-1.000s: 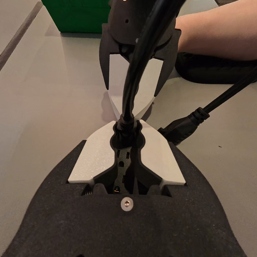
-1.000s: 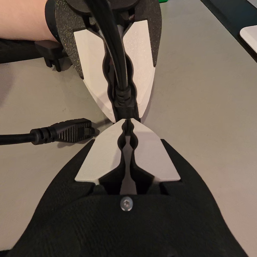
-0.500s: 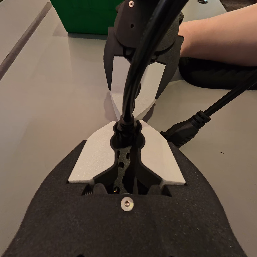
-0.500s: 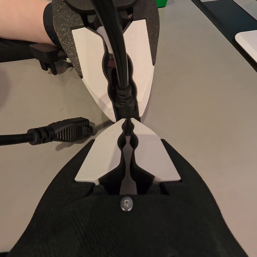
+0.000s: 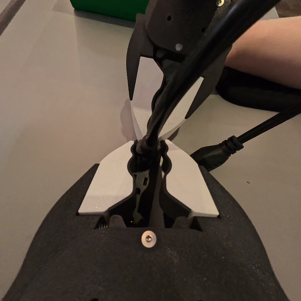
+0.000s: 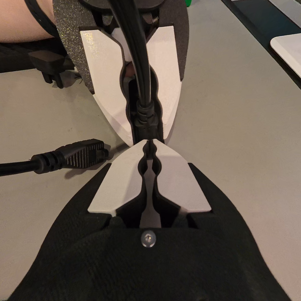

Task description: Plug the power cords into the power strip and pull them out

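My left gripper (image 5: 149, 143) is shut on a black power strip (image 5: 141, 187); its outlet slots show between the white fingers. A black plug (image 5: 145, 149) sits in the strip at my fingertips, and its cord (image 5: 187, 73) rises up and to the right. My right gripper (image 6: 150, 143) is shut, tip to tip with the left gripper (image 6: 146, 136), and pinches a thin black edge at the strip's end. From the right wrist view the plug (image 6: 145, 117) and its cord (image 6: 135, 40) stand between the left gripper's fingers. The right gripper (image 5: 146, 136) also shows in the left wrist view.
A second, loose plug (image 5: 216, 153) lies on the grey table (image 5: 57, 97), left of my right gripper (image 6: 81, 156). A green box (image 5: 105, 6) stands at the far edge. A forearm (image 5: 263, 45) and a black cord bundle (image 5: 260, 96) are to the right. A white slab (image 6: 288, 48) lies far right. The tips of both grippers are at nearly the same place.
Both grippers stay shut, tip to tip. In the left wrist view the right gripper has come nearer and tilted, and the cord now leans further right. The loose plug has not moved.
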